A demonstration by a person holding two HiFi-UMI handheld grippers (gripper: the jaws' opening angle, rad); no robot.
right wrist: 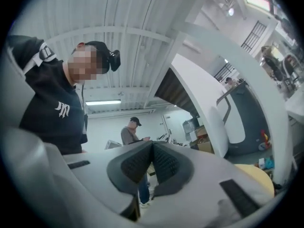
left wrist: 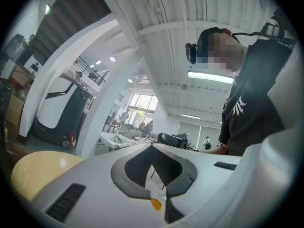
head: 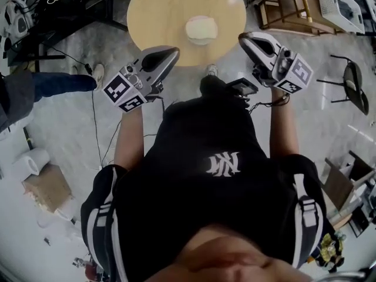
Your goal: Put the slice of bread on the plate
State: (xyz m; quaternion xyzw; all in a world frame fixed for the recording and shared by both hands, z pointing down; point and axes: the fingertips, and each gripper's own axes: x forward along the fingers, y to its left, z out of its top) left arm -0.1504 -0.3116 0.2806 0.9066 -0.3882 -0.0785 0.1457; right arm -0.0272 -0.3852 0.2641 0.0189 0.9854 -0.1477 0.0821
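Note:
On the round wooden table [head: 153, 10] stands a white plate [head: 201, 37], and a pale slice of bread [head: 201, 26] seems to lie on it. Both grippers are raised in front of the person's chest, well short of the plate. My left gripper [head: 175, 51] is at the table's near left edge, my right gripper [head: 242, 37] at its near right edge. Each points toward the other. In the left gripper view the left gripper [left wrist: 152, 147] is shut and empty. The right gripper [right wrist: 152, 144] is likewise shut with nothing between its pads.
A wooden chair [head: 288, 4] stands beyond the table at the right and a dark chair [head: 354, 86] at the far right. Another person's leg [head: 59, 83] reaches in from the left. Cables, a cardboard box [head: 47, 187] and a paper roll [head: 33, 160] lie on the floor.

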